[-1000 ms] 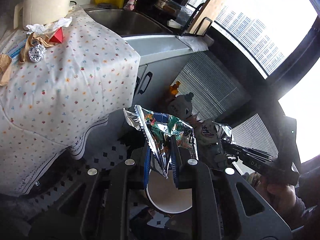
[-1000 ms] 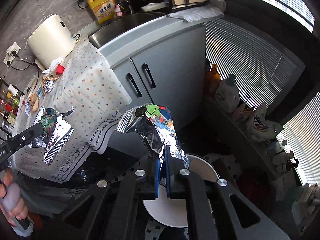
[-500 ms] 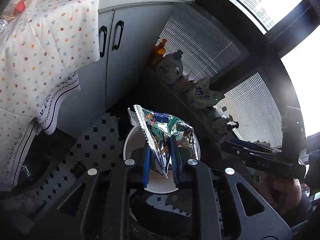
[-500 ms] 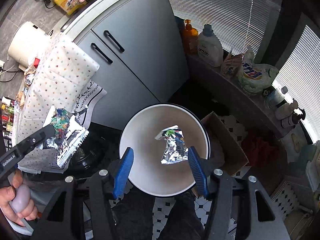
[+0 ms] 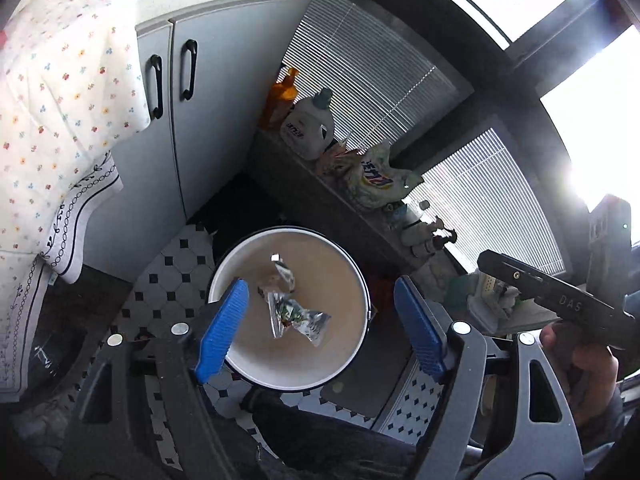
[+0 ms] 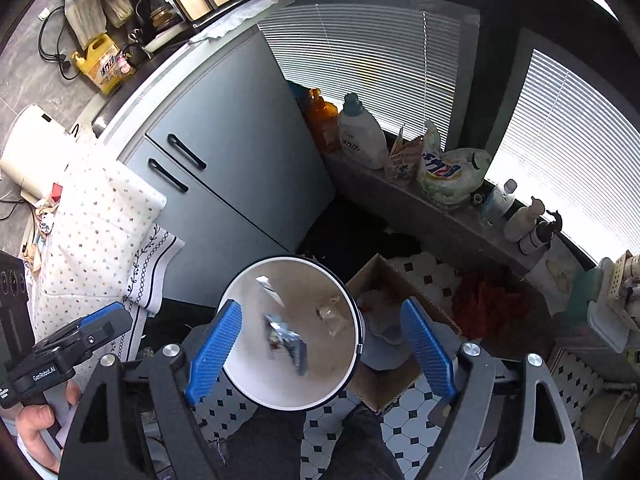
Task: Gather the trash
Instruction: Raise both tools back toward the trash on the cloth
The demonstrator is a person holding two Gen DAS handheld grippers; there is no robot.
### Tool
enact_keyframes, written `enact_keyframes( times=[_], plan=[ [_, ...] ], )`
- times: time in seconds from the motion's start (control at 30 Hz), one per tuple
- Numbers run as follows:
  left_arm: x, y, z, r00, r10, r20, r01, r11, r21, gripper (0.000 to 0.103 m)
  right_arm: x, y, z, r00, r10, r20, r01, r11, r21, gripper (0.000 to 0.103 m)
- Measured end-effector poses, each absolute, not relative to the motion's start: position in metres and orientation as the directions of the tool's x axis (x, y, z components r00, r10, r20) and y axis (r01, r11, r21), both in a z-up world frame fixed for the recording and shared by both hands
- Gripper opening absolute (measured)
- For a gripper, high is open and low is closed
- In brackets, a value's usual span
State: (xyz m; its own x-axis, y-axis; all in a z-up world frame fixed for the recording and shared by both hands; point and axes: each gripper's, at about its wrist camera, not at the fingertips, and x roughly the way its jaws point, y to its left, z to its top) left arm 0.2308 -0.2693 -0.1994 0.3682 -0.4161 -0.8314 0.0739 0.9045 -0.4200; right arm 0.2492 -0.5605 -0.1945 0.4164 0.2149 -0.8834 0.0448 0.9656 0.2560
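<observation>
Step in hand: drop trash in bin. Both grippers hang over white bin [image 5: 362, 280].

Left gripper [image 5: 320, 332]: blue pads wide apart, opening more, nothing between them. Shiny wrapper [image 5: 296, 316] loose inside bin, near middle. Smaller shiny piece [image 5: 282, 270] at 12 o'clock from it.

Right gripper [image 6: 322, 350]: pads wide apart, opening more, holding nothing. Wrapper looks blurry in right view; likely falling.

Next, my guess: go back to flowery cloth [image 6: 96, 216], at 10 o'clock from bin, for more trash.
</observation>
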Motion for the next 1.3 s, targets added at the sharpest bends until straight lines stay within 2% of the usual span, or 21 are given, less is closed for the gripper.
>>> enact_keyframes(
  times=[0.3, 0.7, 1.3],
  plan=[
    [0.230, -0.203, -0.151, 0.512, -0.325, -0.795, 0.019, 0.930, -0.368, 0.087, 0.269, -0.498, -0.145, 0.531, 0.282, -0.799, -0.100, 0.957, 0.272, 0.095],
    [0.220, -0.090, -0.089, 0.701, -0.143, -0.699, -0.110, 0.946, -0.304, 0.089, 0.292, -0.385, -0.078, 0.614, 0.383, -0.691, -0.298, 0.922, 0.246, 0.095],
    [0.179, 0.102, -0.078, 0.763, 0.127, -0.633, -0.407, 0.856, -0.319, 0.089, 0.321, -0.211, -0.069, 0.498, 0.530, -0.686, -0.516, 0.817, 0.256, 0.094]
  ],
)
